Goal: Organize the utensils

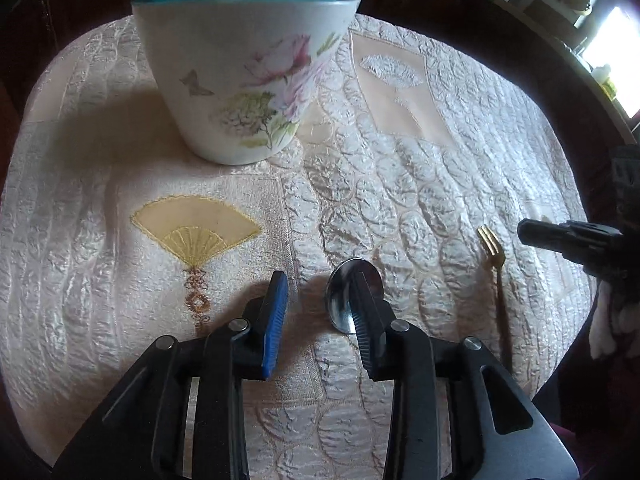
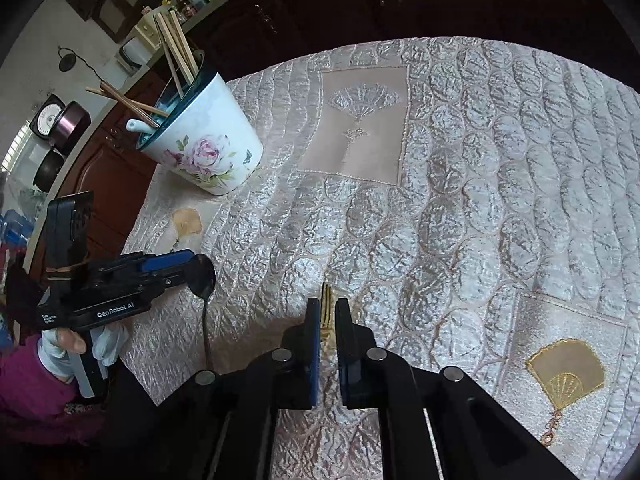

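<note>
A white floral pot [image 1: 244, 76] with a teal rim holds chopsticks [image 2: 176, 50] and a white spoon [image 2: 138, 126]; it also shows in the right wrist view [image 2: 204, 148]. A steel spoon [image 1: 344, 296] lies on the cloth, its bowl partly under the right finger of my left gripper [image 1: 322, 280], which is open just above it. A small gold fork [image 1: 494, 256] lies to the right. In the right wrist view my right gripper [image 2: 327, 306] straddles the fork [image 2: 327, 304], jaws narrowly apart, not clamped.
A quilted cream tablecloth [image 2: 460, 184] with embroidered fan patches [image 1: 196, 228] covers the table. Dark wooden cabinets stand behind it. The table edge runs close along the near side. The left gripper [image 2: 200, 268] shows in the right wrist view.
</note>
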The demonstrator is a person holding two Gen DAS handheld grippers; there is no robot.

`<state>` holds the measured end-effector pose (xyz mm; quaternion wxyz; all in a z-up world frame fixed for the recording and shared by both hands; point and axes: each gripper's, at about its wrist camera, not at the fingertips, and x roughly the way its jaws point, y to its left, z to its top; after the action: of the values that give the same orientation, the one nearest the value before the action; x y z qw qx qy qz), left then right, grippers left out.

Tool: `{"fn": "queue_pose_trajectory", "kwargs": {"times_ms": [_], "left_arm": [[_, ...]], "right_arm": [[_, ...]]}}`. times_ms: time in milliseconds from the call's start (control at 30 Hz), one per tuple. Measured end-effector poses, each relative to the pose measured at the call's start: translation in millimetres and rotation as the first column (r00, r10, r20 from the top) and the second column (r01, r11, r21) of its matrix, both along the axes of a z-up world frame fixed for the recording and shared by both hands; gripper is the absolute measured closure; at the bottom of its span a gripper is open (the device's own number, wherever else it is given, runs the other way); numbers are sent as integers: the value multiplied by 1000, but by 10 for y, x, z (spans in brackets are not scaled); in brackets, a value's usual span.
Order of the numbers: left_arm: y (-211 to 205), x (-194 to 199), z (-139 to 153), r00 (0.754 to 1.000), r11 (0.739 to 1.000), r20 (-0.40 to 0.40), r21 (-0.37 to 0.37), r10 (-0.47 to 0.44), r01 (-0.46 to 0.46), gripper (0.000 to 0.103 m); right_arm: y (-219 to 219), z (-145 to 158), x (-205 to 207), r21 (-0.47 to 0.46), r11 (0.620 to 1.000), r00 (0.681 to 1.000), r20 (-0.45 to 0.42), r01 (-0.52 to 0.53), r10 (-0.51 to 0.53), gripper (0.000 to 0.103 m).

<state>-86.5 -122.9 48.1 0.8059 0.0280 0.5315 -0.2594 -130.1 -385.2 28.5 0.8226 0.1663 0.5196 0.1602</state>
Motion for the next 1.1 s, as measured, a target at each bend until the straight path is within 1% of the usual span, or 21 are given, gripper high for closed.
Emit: {"fn": "queue_pose_trajectory", "kwargs": {"times_ms": [33, 100, 167, 200, 233, 300, 333, 400, 433, 533, 633, 700, 767, 833, 900, 967, 1000, 1033, 1100], "left_arm": [[-10, 6, -12, 1000, 1000, 1, 0, 2, -2, 72], [-33, 20, -15, 1000, 1000, -3, -8, 5, -5, 72], [-67, 43, -15, 1000, 1000, -12, -16, 0, -1, 74], [-82, 43, -12, 1000, 1000, -12, -18, -9, 9, 79], [-123, 36, -23, 1000, 1000, -12, -14, -26, 26, 92], [-168, 5, -5, 999, 999, 13, 0, -44, 44, 95], [-177, -6, 18, 999, 999, 15, -2, -48, 48, 98], [-184, -9, 79, 999, 999, 8, -20, -47, 47, 99], [-181, -23, 139, 999, 998, 17, -29, -50, 50, 99], [-144, -66, 357, 997, 997, 61, -44, -56, 59, 101], [-95, -100, 574, 992, 997, 114, -48, -61, 67, 101], [-63, -109, 691, 988, 997, 142, -46, -58, 65, 101], [-11, -108, 769, 986, 998, 159, -47, -44, 53, 101], [68, -119, 811, 986, 998, 165, -50, -30, 38, 101], [97, -135, 827, 986, 998, 163, -54, -21, 30, 101], [120, -158, 834, 986, 998, 165, -51, -14, 23, 101], [130, -167, 836, 986, 999, 164, -49, -13, 21, 101], [143, -176, 841, 986, 999, 166, -48, -10, 18, 101], [161, -199, 853, 985, 999, 172, -51, -2, 11, 101]], "right_arm": [[34, -9, 22, -9, 1000, 1000, 1, -5, 5, 82], [108, -77, 89, -28, 999, 1000, -16, -17, 17, 82], [160, -220, 169, -47, 999, 998, -59, -18, 15, 84], [165, -277, 184, -43, 999, 998, -65, -18, 15, 93], [153, -290, 181, -39, 999, 998, -58, -9, 6, 100], [117, -266, 157, -20, 1000, 999, -54, 0, -1, 101], [101, -206, 123, -11, 1000, 999, -35, -2, 2, 101], [50, -70, 52, -13, 1000, 1000, -1, -6, 6, 102], [27, -8, 22, -9, 1000, 1000, 13, -2, 2, 102], [-14, 201, -36, -6, 1000, 998, 66, -5, 6, 102], [-46, 281, -34, -21, 1000, 996, 85, 0, 2, 102], [-64, 258, -28, -33, 999, 996, 84, 9, -7, 101], [-26, 176, 4, -35, 999, 999, 52, 0, 2, 97], [80, 78, 40, -60, 998, 1000, 24, -15, 17, 87], [170, -63, 104, -66, 997, 999, -13, -31, 31, 86], [223, -223, 146, -98, 995, 998, -55, -29, 24, 88], [221, -283, 164, -96, 995, 998, -58, -20, 15, 98], [192, -281, 156, -84, 996, 999, -48, -5, 1, 101], [124, -222, 120, -44, 999, 999, -43, 3, -5, 101]]}}
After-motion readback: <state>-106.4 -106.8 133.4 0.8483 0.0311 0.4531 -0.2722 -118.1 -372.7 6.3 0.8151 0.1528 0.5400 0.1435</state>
